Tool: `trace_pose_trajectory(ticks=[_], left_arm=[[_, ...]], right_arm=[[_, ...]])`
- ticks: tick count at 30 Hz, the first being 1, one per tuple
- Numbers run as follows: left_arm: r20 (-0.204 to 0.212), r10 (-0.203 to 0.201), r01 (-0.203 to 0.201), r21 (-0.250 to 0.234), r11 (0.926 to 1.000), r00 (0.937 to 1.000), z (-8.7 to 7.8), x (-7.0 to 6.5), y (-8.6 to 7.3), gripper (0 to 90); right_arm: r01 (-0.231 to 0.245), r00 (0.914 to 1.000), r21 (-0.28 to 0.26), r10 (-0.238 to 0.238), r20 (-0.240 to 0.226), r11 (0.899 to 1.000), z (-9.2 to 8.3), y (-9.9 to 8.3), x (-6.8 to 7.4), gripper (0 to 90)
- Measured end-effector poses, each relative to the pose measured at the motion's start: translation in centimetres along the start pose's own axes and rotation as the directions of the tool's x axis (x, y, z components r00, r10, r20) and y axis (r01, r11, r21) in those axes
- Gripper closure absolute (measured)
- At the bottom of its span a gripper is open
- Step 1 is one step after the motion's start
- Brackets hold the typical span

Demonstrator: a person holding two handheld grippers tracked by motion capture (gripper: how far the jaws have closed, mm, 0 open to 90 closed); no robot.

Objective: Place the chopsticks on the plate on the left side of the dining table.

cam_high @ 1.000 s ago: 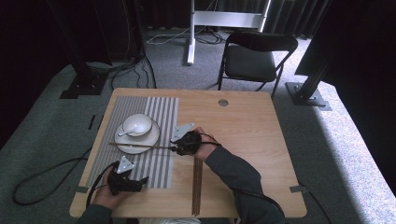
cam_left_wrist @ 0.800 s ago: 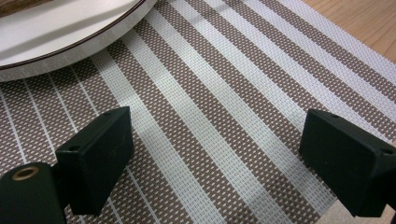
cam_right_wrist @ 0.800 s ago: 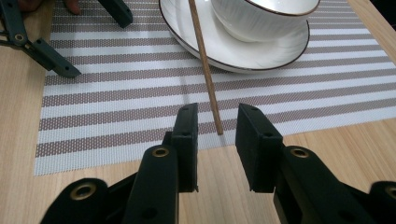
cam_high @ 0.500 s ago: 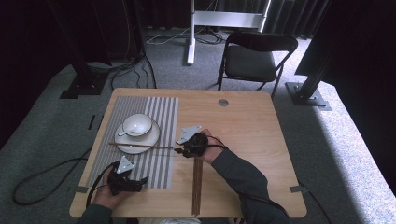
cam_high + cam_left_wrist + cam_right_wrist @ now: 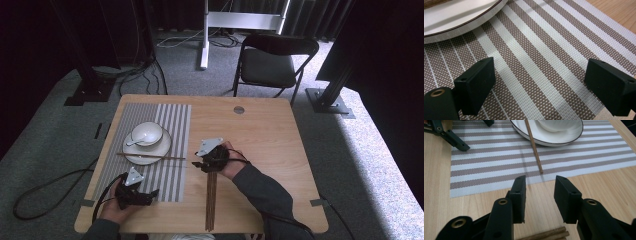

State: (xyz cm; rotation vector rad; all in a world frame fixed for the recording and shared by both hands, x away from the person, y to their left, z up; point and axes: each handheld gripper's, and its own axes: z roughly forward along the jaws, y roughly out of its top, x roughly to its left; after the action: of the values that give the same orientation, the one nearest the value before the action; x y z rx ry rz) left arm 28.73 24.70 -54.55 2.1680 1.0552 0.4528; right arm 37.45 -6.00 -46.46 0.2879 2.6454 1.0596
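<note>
Chopstick (image 5: 534, 147) released; right hand-held gripper (image 5: 540, 186) withdrew, opening.

A light wooden desk (image 5: 265, 130) stands on grey carpet. A striped mat (image 5: 172, 120) covers its left part, reaching from near the far edge almost to the near one. On the bare wood just right of the mat, a bundle of dark chopsticks (image 5: 211, 202) lies pointing toward the near edge. A small round grey cap (image 5: 239, 109) sits in the wood near the far edge. The right half is bare wood.
</note>
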Motion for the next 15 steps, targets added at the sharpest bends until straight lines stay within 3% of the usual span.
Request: trace_pose_trajectory(ticks=[15], left_arm=[[0.000, -0.002, 0.002, -0.002, 1.0000, 1.0000, 0.01, -0.01, 0.00, 10.3]], right_arm=[[-0.053, 0.9985, 0.014, 0.052, 0.019, 0.999, -0.43, -0.92, 0.65, 56.6]])
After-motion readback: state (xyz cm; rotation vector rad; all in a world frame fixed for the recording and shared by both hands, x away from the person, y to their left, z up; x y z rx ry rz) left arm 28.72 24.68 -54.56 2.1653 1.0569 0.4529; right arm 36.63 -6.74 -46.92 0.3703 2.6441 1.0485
